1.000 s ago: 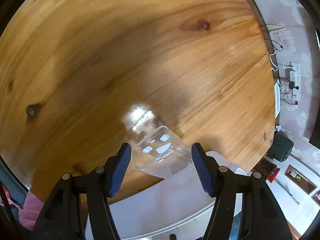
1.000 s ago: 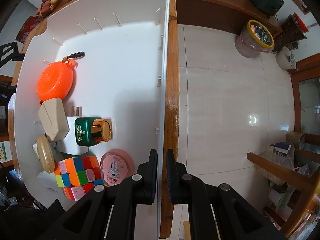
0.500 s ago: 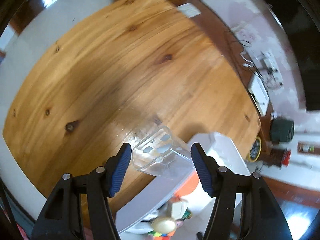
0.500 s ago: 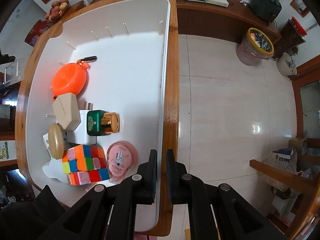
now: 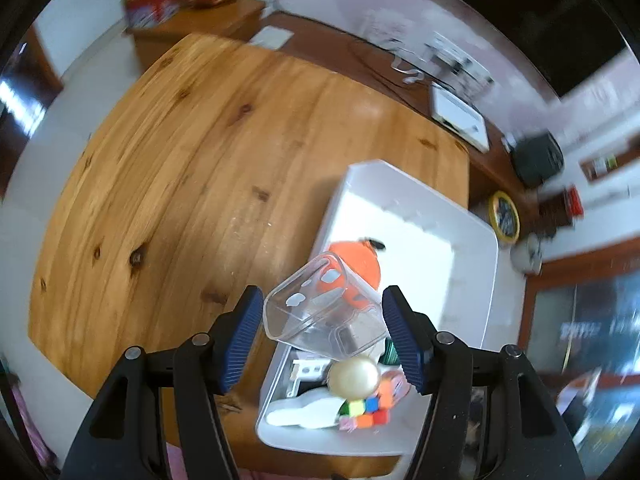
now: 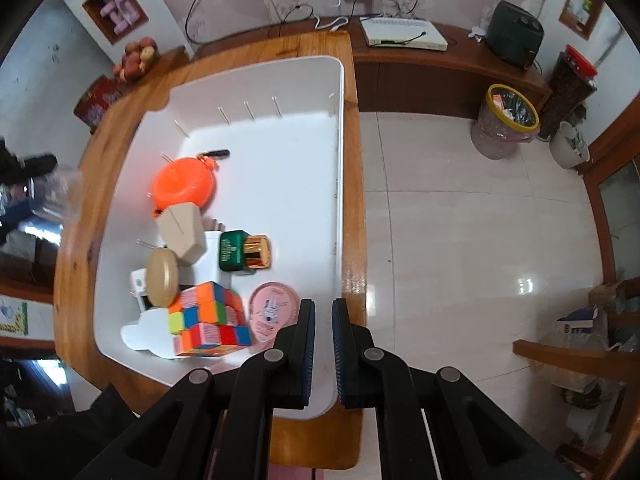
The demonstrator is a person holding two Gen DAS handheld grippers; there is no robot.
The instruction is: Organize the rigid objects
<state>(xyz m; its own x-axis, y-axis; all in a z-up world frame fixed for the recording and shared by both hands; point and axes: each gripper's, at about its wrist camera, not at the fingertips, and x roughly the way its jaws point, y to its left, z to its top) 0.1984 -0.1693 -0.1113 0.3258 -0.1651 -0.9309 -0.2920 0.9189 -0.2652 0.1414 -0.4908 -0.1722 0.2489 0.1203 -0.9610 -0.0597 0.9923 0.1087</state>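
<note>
My left gripper (image 5: 322, 332) is shut on a clear plastic container (image 5: 316, 312), held tilted in the air over the near left wall of the white bin (image 5: 332, 208). In the bin lie an orange round case (image 6: 184, 184), a beige box (image 6: 182, 232), a green bottle with a gold cap (image 6: 236, 254), a cream disc (image 6: 162, 278), a colour cube (image 6: 208, 320) and a pink tin (image 6: 274, 310). Above the bin's near right corner hangs my right gripper (image 6: 323, 316), its pads almost together with nothing between them. The container shows blurred at the far left (image 6: 60, 192) in the right wrist view.
The bin (image 6: 280, 128) sits at the right edge of a round wooden table (image 5: 200, 160), and its far half is bare. Beyond the table stand a low cabinet with a white box (image 6: 402, 34), a pink waste bin (image 6: 506, 124) and a red tin (image 6: 98, 100).
My left gripper has lifted the clear container off the table and carried it right, over the bin's edge. My right gripper has risen and drawn back from the bin, still shut.
</note>
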